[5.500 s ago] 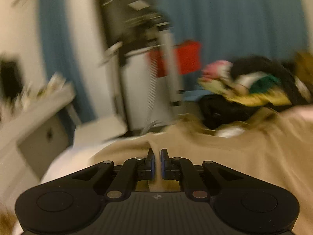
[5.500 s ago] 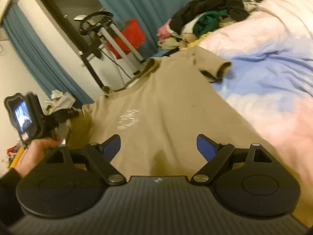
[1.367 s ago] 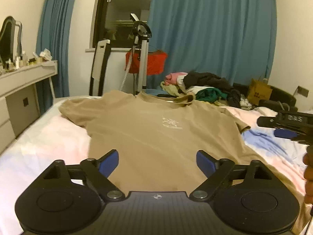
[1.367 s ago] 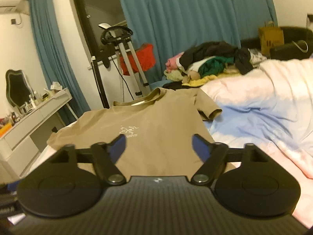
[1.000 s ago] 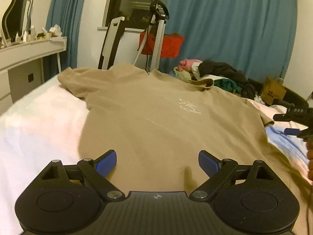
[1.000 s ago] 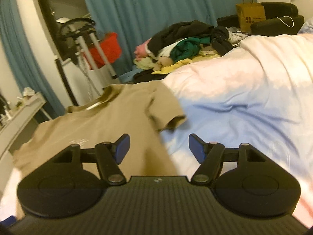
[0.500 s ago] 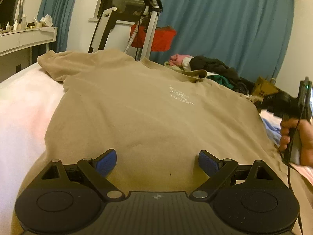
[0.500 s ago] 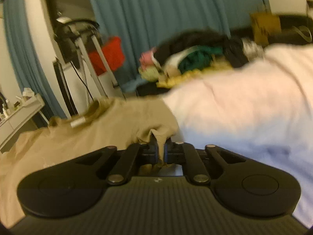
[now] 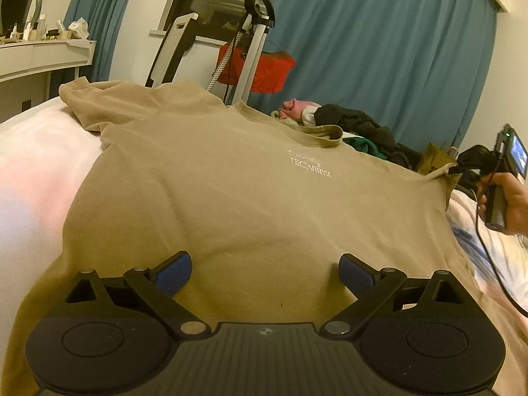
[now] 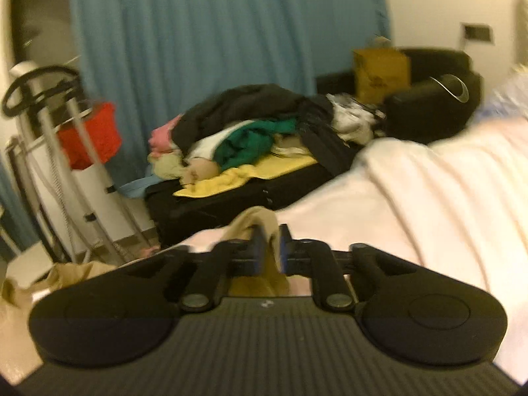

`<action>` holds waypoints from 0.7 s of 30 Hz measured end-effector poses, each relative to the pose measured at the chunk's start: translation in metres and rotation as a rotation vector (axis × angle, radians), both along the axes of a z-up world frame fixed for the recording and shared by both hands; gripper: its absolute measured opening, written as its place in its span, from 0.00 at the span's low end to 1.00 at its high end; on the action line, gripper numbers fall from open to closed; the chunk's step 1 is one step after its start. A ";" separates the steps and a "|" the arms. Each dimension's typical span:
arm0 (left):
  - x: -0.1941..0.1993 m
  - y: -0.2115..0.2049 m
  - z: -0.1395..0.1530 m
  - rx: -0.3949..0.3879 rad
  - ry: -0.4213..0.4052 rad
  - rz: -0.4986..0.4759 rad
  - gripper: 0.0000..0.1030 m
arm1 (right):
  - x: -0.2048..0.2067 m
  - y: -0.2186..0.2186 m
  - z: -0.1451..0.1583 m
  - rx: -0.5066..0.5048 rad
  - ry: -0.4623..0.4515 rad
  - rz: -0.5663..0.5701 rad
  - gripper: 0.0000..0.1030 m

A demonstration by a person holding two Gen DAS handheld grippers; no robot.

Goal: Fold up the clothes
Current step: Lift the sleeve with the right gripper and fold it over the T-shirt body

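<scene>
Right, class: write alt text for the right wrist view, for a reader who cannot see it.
The right gripper has a fold of the tan T-shirt's sleeve between its jaws, which are opening, above a bed covered by a pale pink duvet. Behind, slightly blurred, a pile of clothes lies on a black suitcase before a blue curtain.

Blurred clothes pile, right view

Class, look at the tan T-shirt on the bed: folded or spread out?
Spread out: the tan T-shirt lies flat, front up, logo showing; the right gripper lifts one sleeve.
</scene>
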State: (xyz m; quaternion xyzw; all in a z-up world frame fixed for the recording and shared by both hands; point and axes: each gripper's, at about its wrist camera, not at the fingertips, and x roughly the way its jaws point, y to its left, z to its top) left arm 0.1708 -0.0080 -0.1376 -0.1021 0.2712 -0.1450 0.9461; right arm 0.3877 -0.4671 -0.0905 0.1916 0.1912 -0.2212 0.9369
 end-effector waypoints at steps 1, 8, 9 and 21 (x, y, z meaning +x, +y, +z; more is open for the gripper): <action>0.000 0.000 0.000 0.001 0.000 0.000 0.94 | -0.011 0.000 -0.002 0.017 -0.027 -0.026 0.74; -0.003 0.001 0.001 -0.005 0.003 -0.003 0.94 | -0.075 0.019 -0.045 0.327 -0.149 0.011 0.85; -0.004 0.001 0.001 -0.006 0.004 -0.003 0.94 | -0.077 0.023 -0.055 0.376 -0.139 0.042 0.85; -0.003 -0.002 -0.003 -0.010 -0.006 -0.011 0.97 | -0.018 0.040 -0.091 0.563 -0.168 0.118 0.70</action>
